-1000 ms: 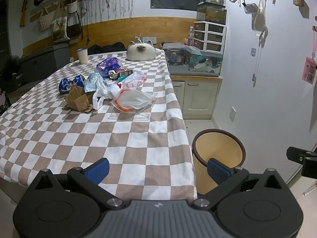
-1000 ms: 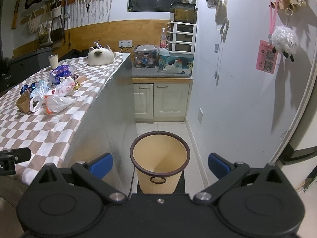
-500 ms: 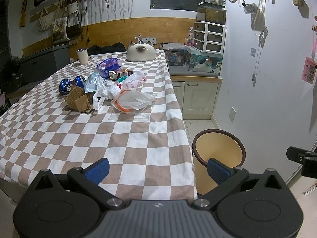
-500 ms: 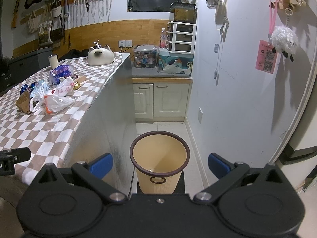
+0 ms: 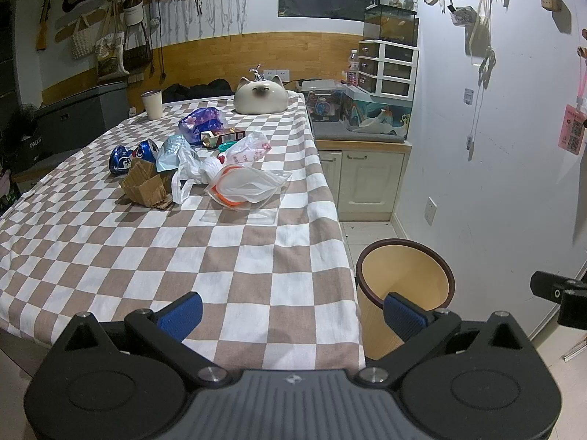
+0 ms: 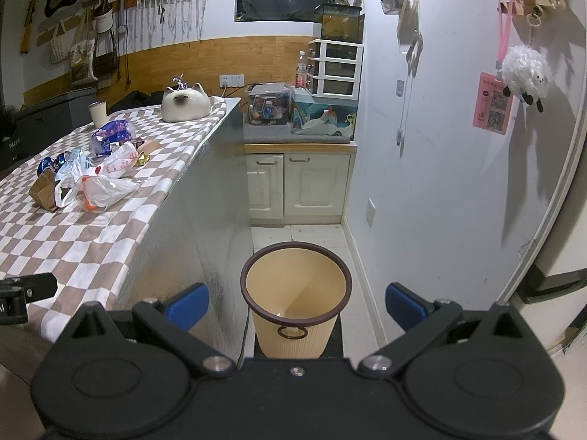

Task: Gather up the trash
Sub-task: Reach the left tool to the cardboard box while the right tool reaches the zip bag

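A heap of trash lies mid-table on the checked cloth: a clear plastic bag with an orange edge, a white printed bag, torn cardboard, crushed blue cans and a purple wrapper. The same clear plastic bag shows in the right wrist view. A yellow bin with a dark rim stands on the floor beside the table's corner. My left gripper hangs open over the table's near edge, far from the heap. My right gripper is open above the bin, holding nothing.
A cat-shaped ceramic pot and a white cup stand at the table's far end. Cream cabinets with boxes and a drawer unit on top close the aisle. The white wall runs along the right.
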### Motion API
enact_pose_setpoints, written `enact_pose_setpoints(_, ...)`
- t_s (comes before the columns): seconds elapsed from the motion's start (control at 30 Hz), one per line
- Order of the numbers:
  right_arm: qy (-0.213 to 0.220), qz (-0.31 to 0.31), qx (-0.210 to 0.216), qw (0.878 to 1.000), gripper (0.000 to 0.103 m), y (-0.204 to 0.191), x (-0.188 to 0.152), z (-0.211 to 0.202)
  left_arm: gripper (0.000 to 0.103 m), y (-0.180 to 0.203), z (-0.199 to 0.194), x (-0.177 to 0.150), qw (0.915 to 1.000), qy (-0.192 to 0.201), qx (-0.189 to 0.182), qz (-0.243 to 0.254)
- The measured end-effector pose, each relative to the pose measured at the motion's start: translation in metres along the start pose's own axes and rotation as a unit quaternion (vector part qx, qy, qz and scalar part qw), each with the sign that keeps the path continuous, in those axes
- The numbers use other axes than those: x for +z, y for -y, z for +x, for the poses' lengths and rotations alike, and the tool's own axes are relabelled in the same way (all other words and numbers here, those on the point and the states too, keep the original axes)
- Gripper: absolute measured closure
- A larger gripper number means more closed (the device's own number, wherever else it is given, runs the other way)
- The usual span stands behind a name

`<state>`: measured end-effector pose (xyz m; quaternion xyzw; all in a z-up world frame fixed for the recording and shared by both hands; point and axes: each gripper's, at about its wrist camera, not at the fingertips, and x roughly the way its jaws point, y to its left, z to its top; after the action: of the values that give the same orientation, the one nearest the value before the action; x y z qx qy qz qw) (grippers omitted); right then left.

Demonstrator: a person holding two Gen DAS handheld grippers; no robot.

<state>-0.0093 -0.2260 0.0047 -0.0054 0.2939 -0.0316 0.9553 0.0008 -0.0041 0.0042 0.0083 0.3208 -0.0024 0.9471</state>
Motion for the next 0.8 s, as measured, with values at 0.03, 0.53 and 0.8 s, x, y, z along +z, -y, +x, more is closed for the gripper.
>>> enact_pose_setpoints(0.03, 0.0, 0.0, 0.0, 1.0, 0.0, 0.0, 0.0, 0.0, 0.0, 0.0, 0.0, 0.0, 1.0, 0.0, 0.0, 0.0)
enact_pose_setpoints(0.53, 0.001, 0.008, 0.005, 1.0, 0.0, 0.003, 0.001, 0.015, 0.0, -0.013, 0.027, 0.001, 0.9997, -0.01, 0.009, -0.02)
enact_pose_setpoints(0.8, 0.004, 0.026, 0.026, 0.999, 0.0, 0.0, 0.01, 0.042, 0.0, -0.046, 0.061, 0.006, 0.9972, -0.032, 0.036, -0.057)
